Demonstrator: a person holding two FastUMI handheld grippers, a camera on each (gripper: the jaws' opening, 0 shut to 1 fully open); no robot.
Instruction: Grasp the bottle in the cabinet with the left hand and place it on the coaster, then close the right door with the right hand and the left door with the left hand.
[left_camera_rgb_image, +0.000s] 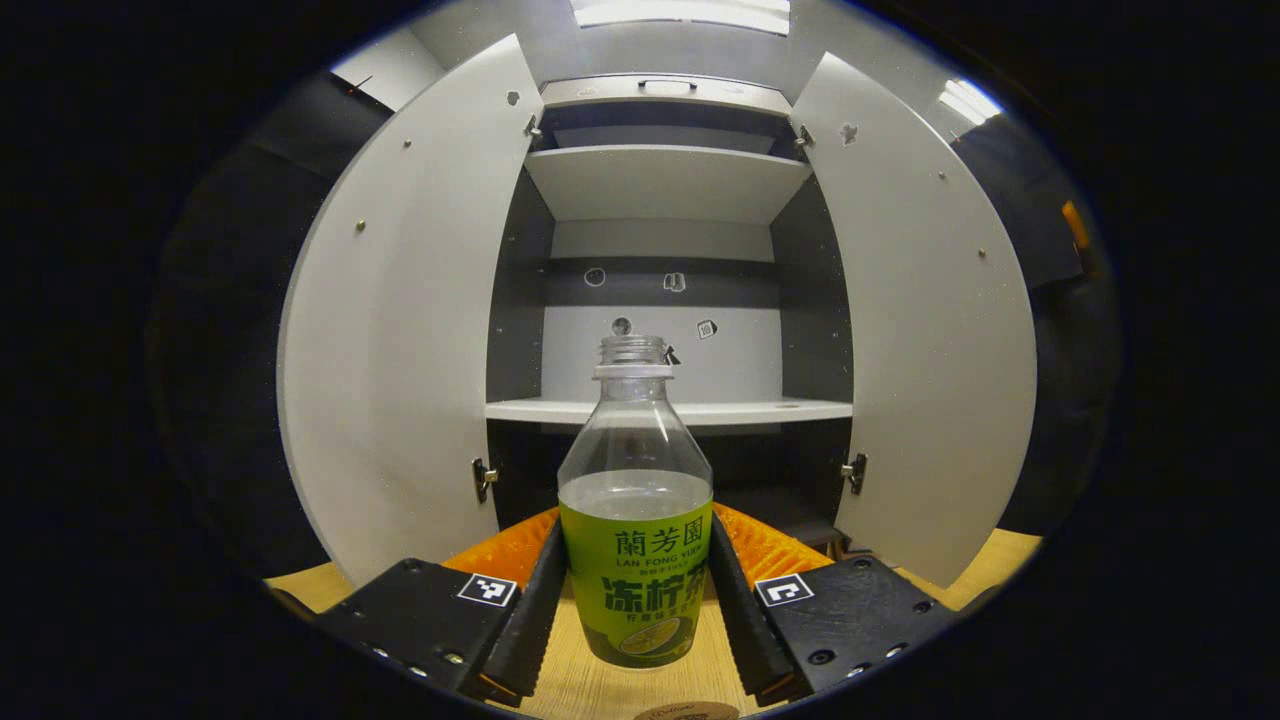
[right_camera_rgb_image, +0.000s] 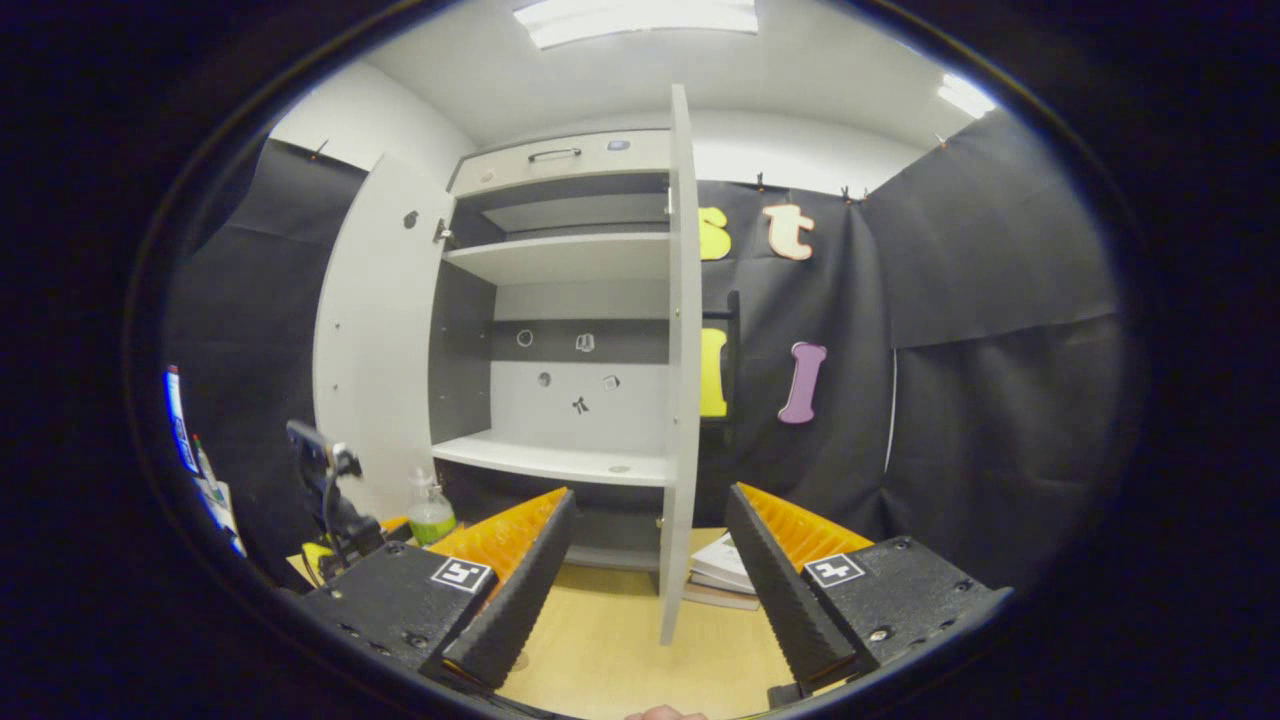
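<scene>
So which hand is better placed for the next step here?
Left. The left hand-held gripper is already shut on the bottle, out of the cabinet above the table, so it should finish placing. The right hand-held gripper hangs open near the right door.

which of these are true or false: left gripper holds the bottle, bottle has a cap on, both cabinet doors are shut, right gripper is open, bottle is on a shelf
1. The left gripper holds the bottle. True: both fingers press on its labelled sides.
2. The bottle has a cap on. False: its threaded neck is bare.
3. Both cabinet doors are shut. False: the left door and the right door stand open.
4. The right gripper is open. True: nothing sits between its fingers.
5. The bottle is on a shelf. False: it is out in front of the cabinet, over the wooden table.
</scene>
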